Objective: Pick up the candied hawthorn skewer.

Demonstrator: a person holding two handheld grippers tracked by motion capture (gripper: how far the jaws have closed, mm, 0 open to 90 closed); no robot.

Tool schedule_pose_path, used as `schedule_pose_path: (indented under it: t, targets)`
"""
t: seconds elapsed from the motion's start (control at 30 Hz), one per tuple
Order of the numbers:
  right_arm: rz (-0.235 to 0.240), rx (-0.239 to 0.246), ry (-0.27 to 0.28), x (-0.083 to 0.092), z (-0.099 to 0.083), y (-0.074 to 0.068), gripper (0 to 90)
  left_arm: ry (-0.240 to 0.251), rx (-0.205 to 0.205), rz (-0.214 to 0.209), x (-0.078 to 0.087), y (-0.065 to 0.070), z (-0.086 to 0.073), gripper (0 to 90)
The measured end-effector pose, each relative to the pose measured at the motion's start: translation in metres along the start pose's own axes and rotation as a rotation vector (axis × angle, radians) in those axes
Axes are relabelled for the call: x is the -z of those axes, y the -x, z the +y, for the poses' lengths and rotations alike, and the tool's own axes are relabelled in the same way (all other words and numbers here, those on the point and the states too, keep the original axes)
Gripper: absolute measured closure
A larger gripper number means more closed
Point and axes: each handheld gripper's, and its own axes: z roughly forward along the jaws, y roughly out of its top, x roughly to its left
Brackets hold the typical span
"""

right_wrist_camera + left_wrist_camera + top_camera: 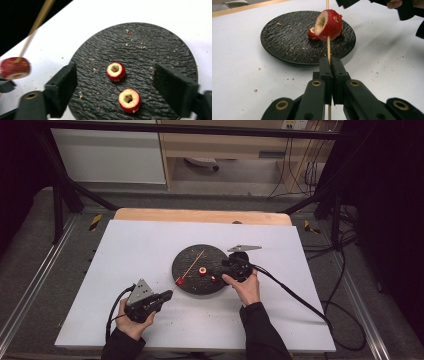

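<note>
My left gripper [331, 63] is shut on a thin wooden skewer [328, 48] that points over the black round plate [287, 37]. A cored red fruit [329, 25] is threaded on the skewer, held just off the plate's near-left edge [180, 281]. Two more cored red fruits [115, 71] [129, 100] lie on the plate, holes up. My right gripper [115, 75] hovers over them at the plate's right side [226, 267]. Its jaws stand wide apart and press on nothing.
The plate [192, 257] sits mid-table on a white sheet [130, 250], with crumbs scattered on both. A wooden table edge [200, 215] runs along the back. Gripper cables [295, 295] trail off to the right and near left.
</note>
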Motion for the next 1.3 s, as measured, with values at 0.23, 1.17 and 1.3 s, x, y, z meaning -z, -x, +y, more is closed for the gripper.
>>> schedule_pose_path:
  t: [0.23, 1.17, 1.3]
  targets:
    - [0.025, 0.016, 0.028, 0.018, 0.002, -0.009, 7.2, -0.004, -0.002, -0.002, -0.002, 0.001, 0.0, 87.9]
    - [0.155, -0.009, 0.088, 0.02, -0.016, -0.037, 5.8, -0.018, -0.017, -0.01, -0.015, 0.01, 0.004, 87.9]
    - [0.176, -0.016, 0.087, 0.017, -0.019, -0.04, 7.9, -0.019, -0.017, -0.015, -0.018, 0.013, 0.005, 87.9]
